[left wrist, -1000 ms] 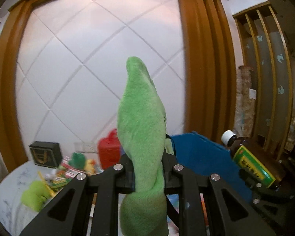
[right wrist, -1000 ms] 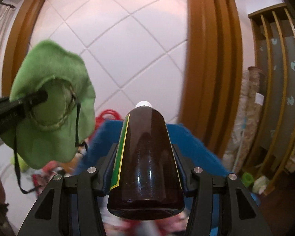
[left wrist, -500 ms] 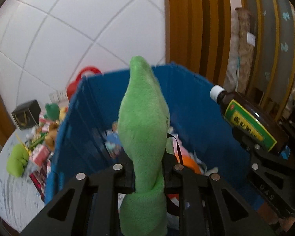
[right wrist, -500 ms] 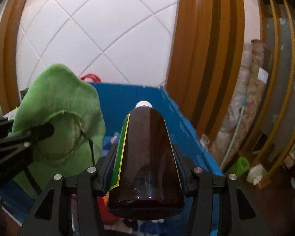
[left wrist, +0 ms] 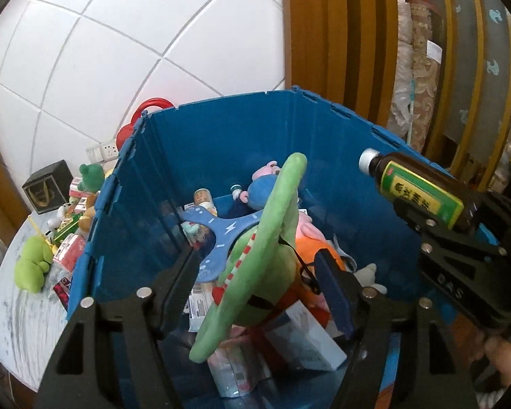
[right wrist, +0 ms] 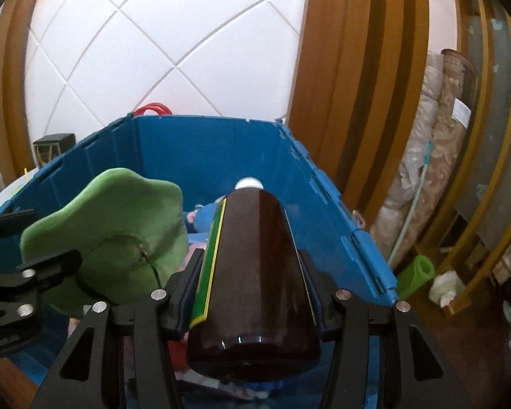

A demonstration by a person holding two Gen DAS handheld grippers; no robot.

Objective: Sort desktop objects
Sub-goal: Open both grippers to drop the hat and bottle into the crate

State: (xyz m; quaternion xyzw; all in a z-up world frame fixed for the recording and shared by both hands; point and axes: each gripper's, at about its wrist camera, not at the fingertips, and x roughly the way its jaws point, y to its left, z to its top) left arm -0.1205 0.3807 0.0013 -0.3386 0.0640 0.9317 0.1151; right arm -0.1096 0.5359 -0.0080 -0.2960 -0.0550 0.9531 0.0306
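A green plush toy (left wrist: 255, 255) hangs tilted between the spread jaws of my left gripper (left wrist: 259, 269), over the blue bin (left wrist: 221, 129). The pads stand apart from the toy on both sides. The toy also shows in the right wrist view (right wrist: 112, 218), beside the left gripper's fingers (right wrist: 47, 266). My right gripper (right wrist: 252, 266) is shut on a dark brown bottle (right wrist: 252, 255) with a green and yellow label and a white cap. It holds the bottle over the bin's (right wrist: 204, 143) right side. The bottle also shows in the left wrist view (left wrist: 422, 191).
The bin holds several toys and boxes, among them a blue plush (left wrist: 262, 191) and white cartons (left wrist: 306, 337). Left of the bin, a white table (left wrist: 24, 313) carries green plush toys (left wrist: 34, 266), small boxes and a black box (left wrist: 46, 191). Rolled carpets (right wrist: 436, 156) stand at the right.
Both grippers have tipped down over the bin. My left gripper's jaws have opened and the green toy has tilted loose between them. The right gripper still holds the bottle.
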